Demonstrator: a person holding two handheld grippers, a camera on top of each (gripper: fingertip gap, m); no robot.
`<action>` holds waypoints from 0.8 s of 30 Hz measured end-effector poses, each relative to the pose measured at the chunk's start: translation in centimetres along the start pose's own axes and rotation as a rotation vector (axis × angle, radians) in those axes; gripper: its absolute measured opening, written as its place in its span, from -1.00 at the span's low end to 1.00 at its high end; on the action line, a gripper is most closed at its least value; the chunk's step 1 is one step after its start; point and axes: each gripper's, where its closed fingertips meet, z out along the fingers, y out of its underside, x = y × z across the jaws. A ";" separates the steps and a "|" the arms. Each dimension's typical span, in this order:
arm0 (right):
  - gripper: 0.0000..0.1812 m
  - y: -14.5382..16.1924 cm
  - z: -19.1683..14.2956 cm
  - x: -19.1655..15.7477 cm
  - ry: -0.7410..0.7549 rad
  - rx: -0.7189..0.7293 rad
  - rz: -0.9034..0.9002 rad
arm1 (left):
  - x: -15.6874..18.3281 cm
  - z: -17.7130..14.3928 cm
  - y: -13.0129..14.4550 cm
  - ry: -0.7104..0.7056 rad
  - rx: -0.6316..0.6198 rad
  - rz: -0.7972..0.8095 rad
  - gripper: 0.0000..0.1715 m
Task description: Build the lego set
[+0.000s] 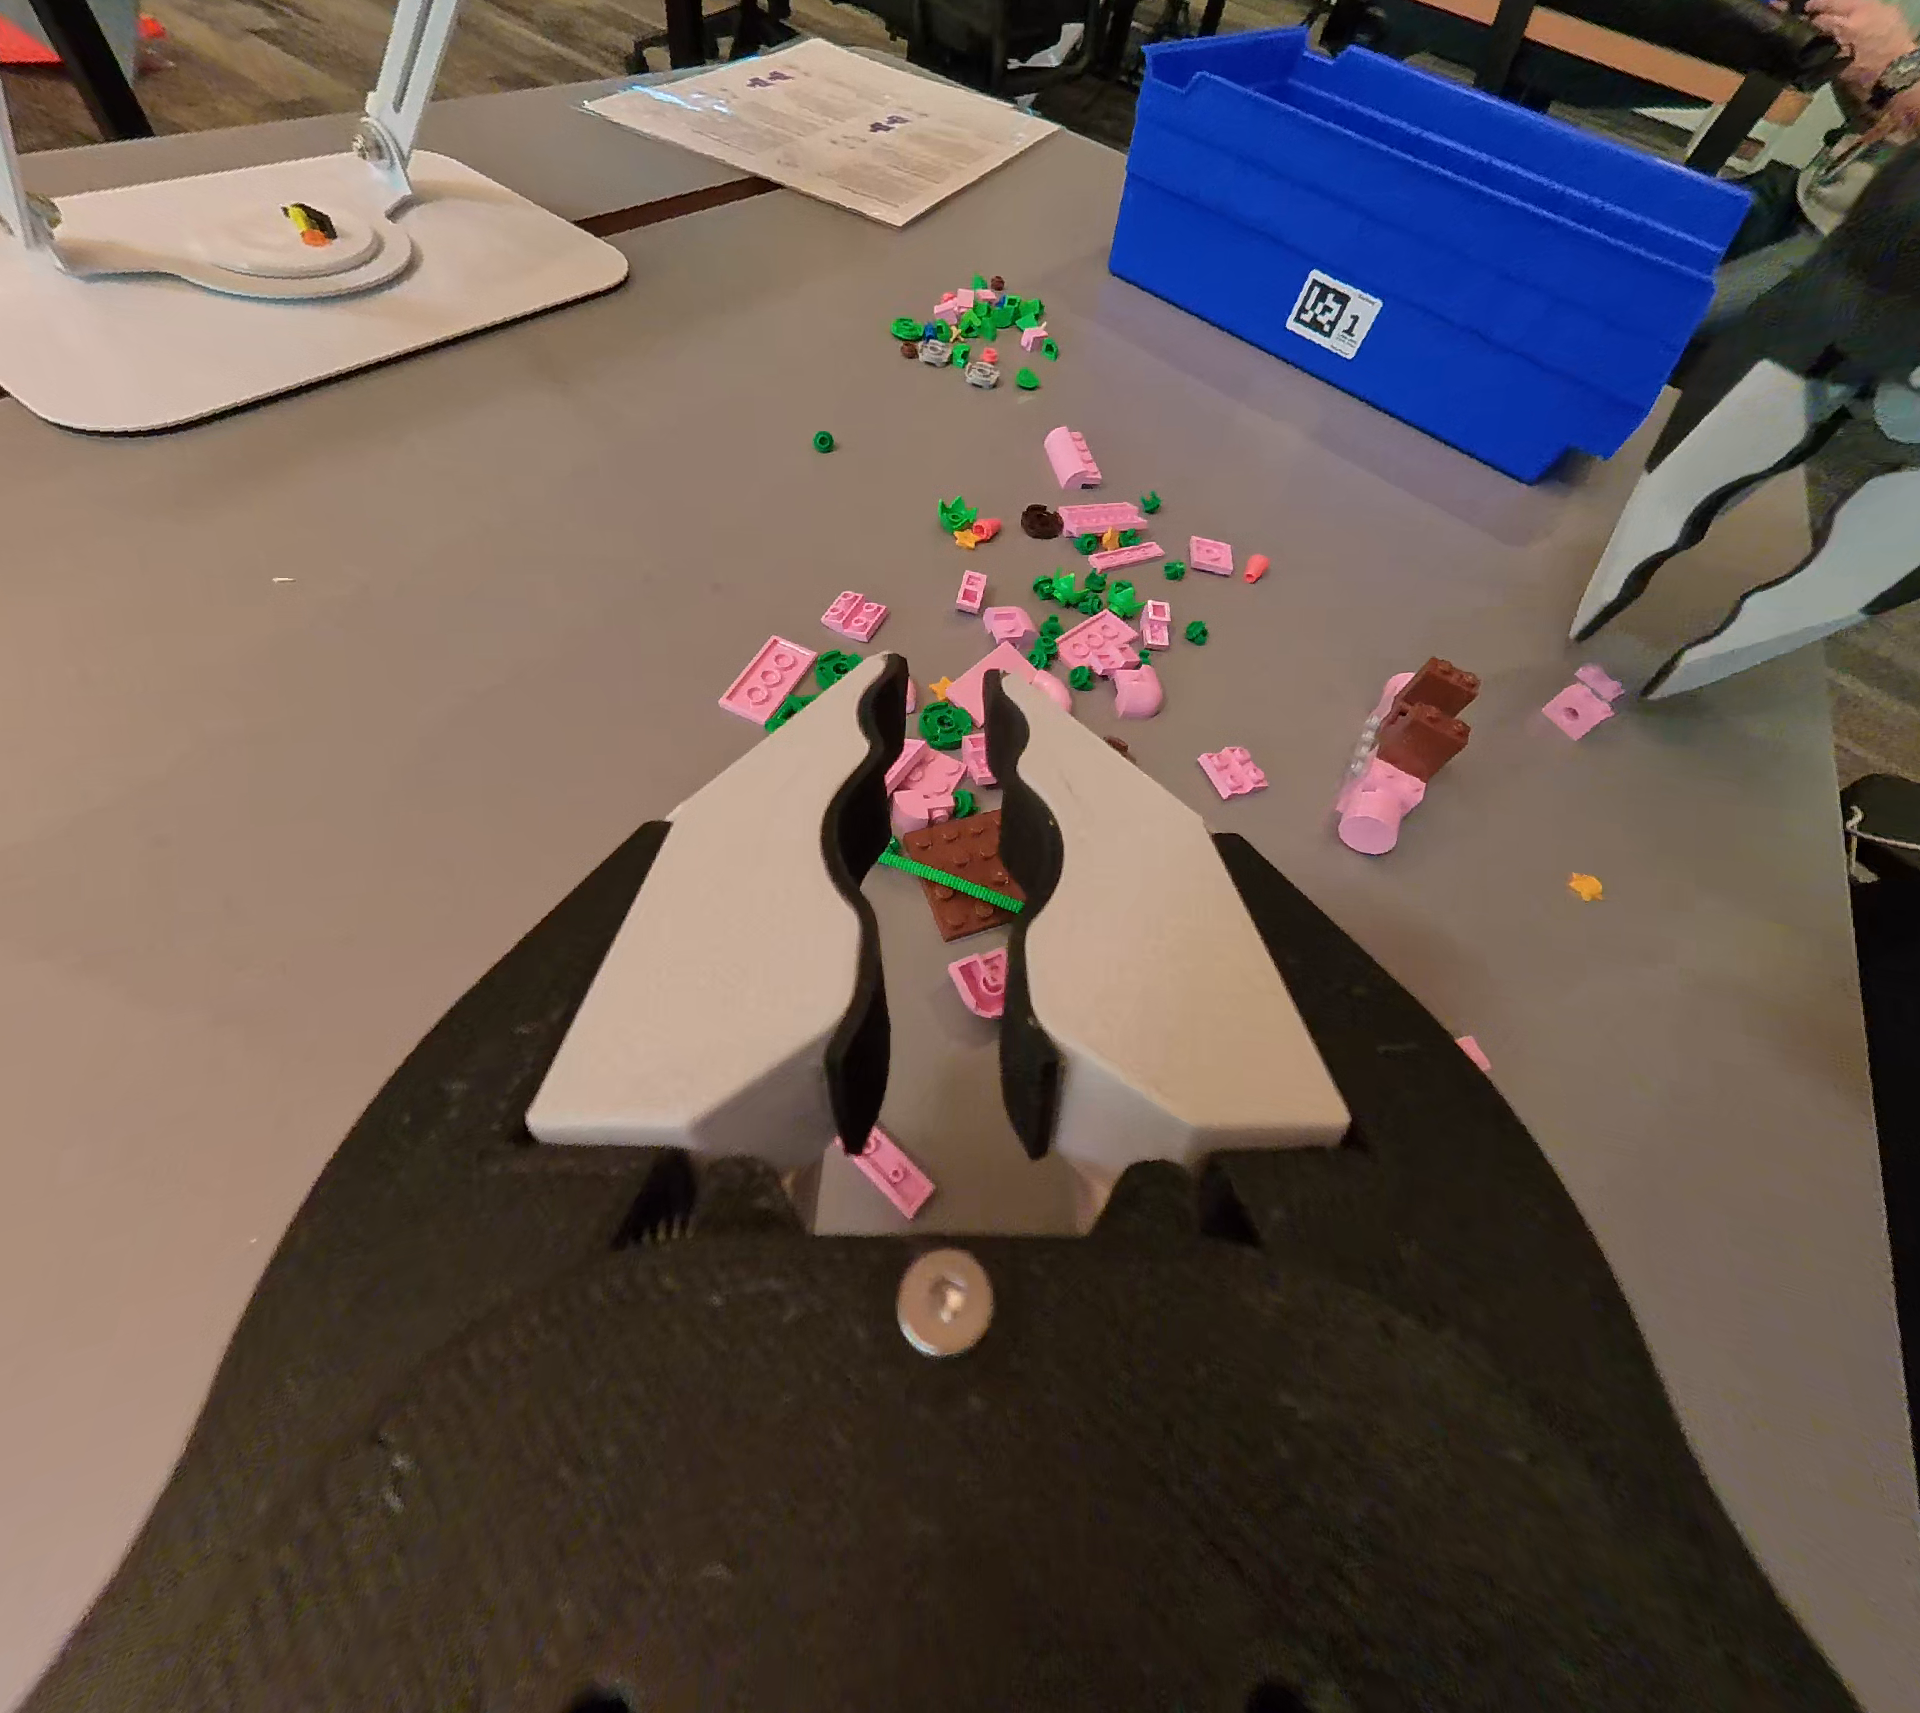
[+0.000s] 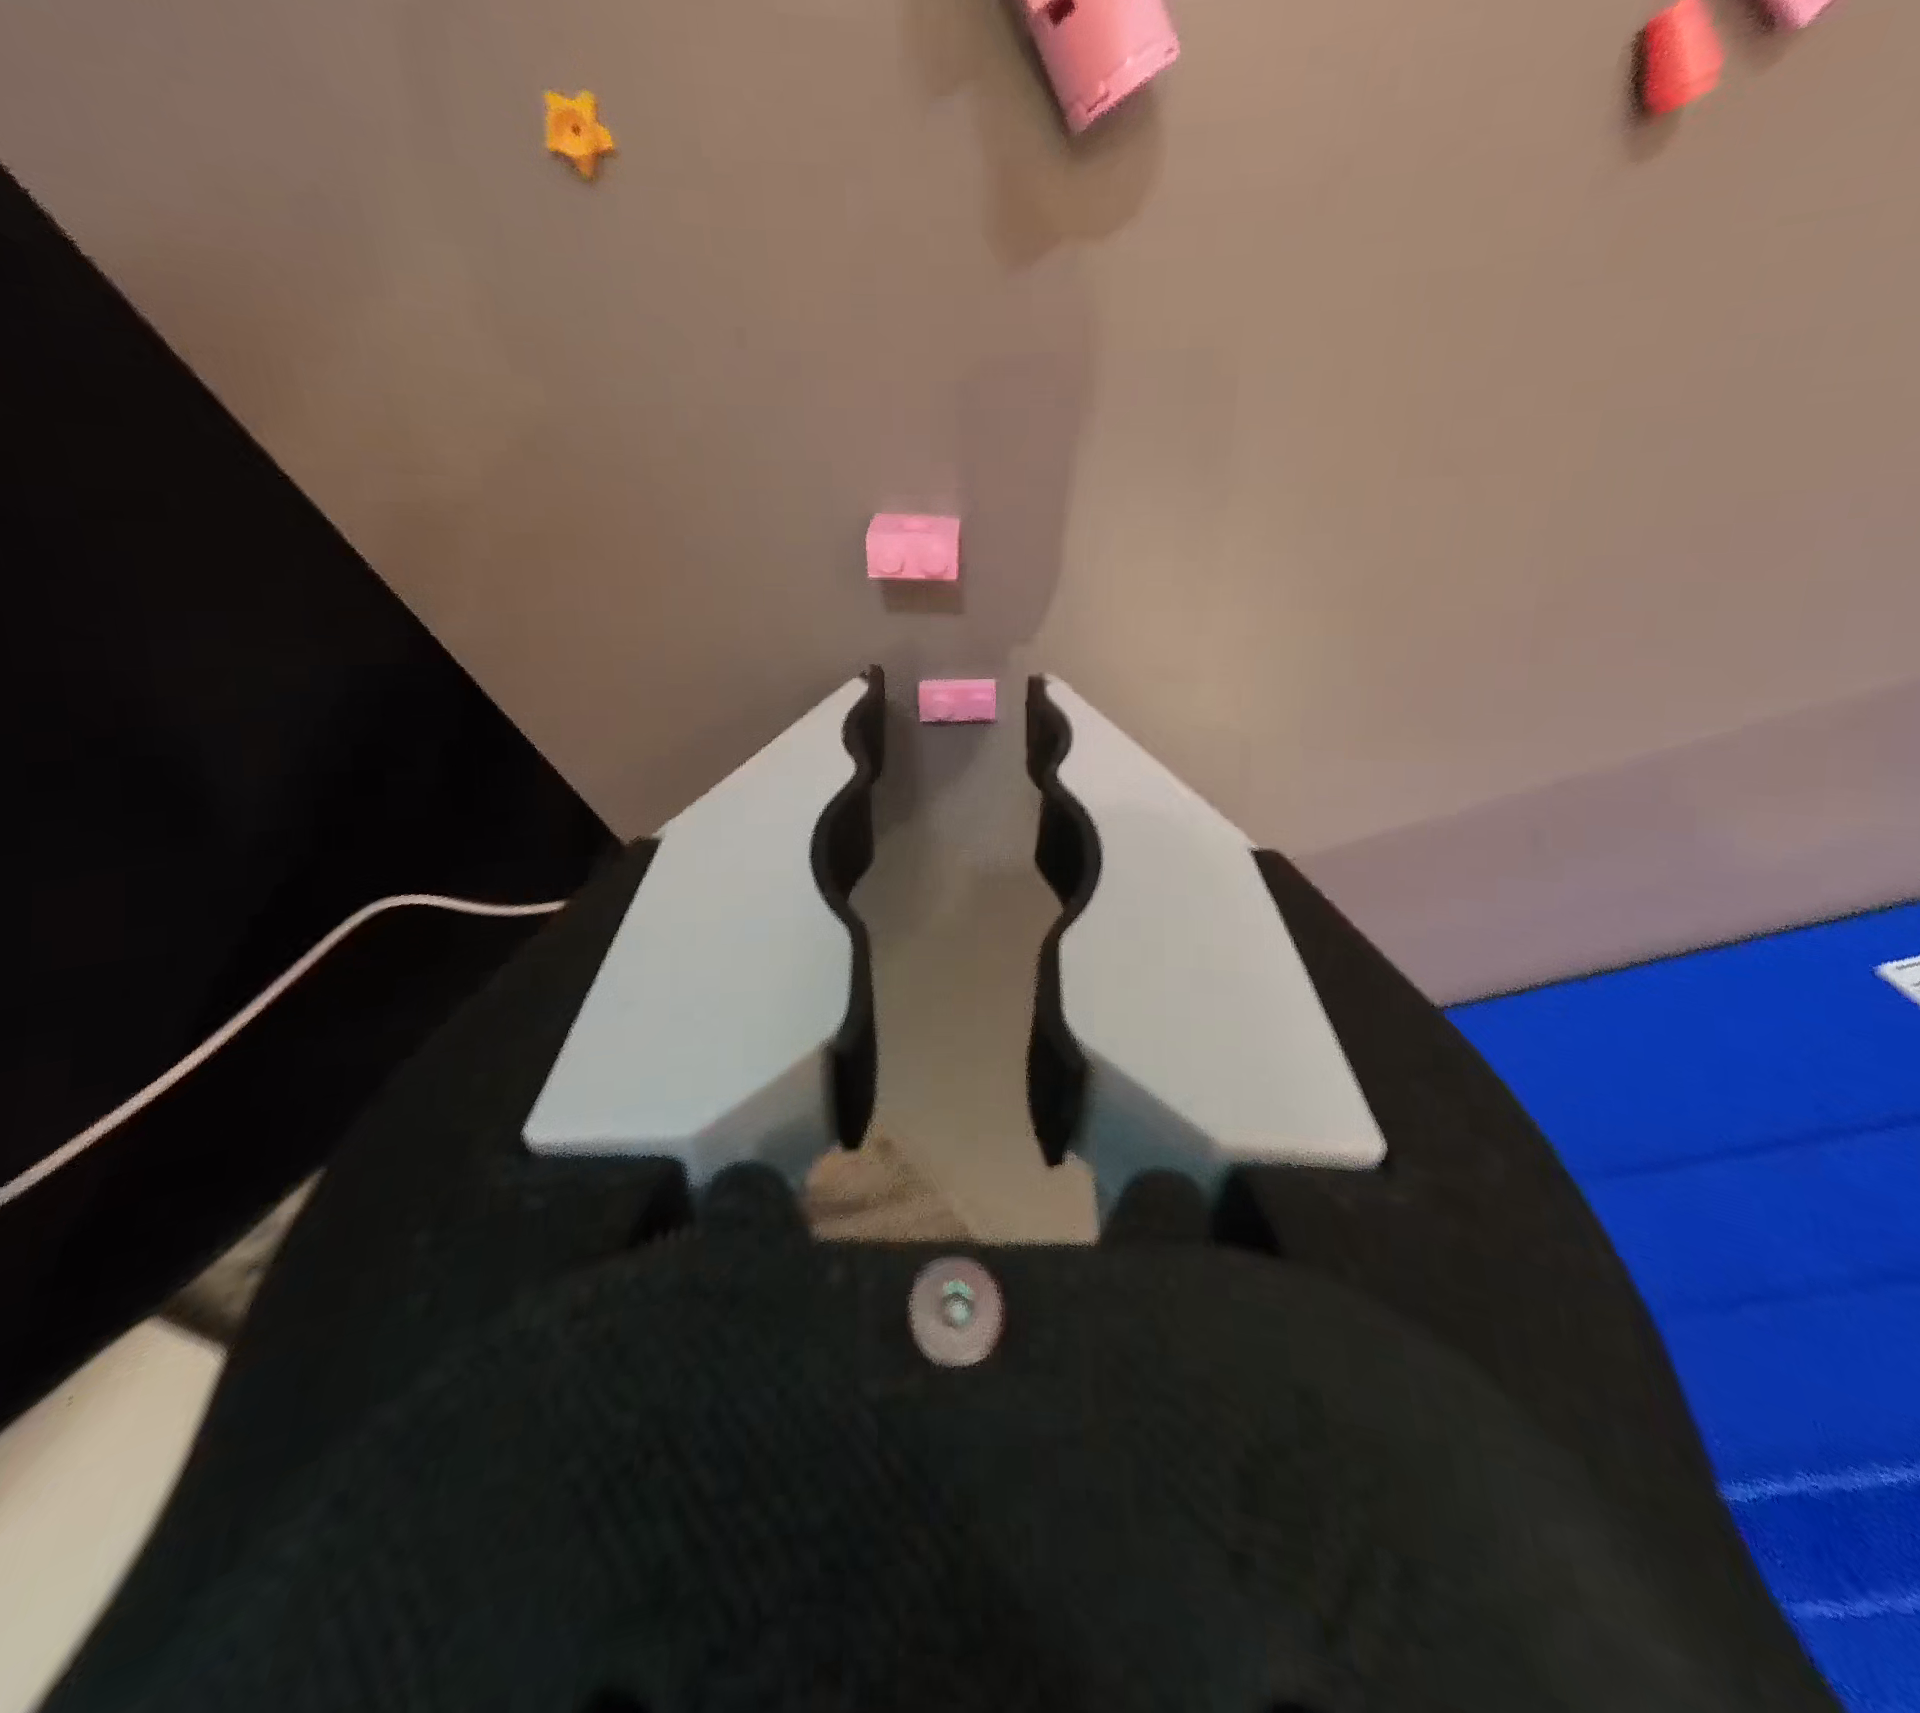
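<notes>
Lego brick (image 2: 957, 699), small, pink, sits between spread right claw (image 2: 954, 689) tips; centre, lower, pinch squarely. Left claw (image 1: 943, 684) spread, empty.

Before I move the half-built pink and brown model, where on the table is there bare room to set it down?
The bare grey table left of the brick scatter, in front of the white stand base, is the widest patch. A smaller one lies between the orange star and the small pink brick. The scatter itself is crowded.
</notes>
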 end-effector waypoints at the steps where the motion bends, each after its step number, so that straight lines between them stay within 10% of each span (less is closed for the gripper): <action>1: -0.72 -0.3 -0.2 0.0 0.007 0.047 -0.031 | 0.0 0.0 0.0 0.000 -0.001 0.000 -0.85; 10: -0.66 0.9 0.5 0.2 -0.053 0.299 -0.020 | -0.2 0.1 0.2 -0.011 -0.009 0.008 -0.86; 24: -0.85 0.1 0.4 -0.4 -0.033 0.275 -0.019 | -0.2 0.1 0.3 -0.017 -0.017 0.014 -0.86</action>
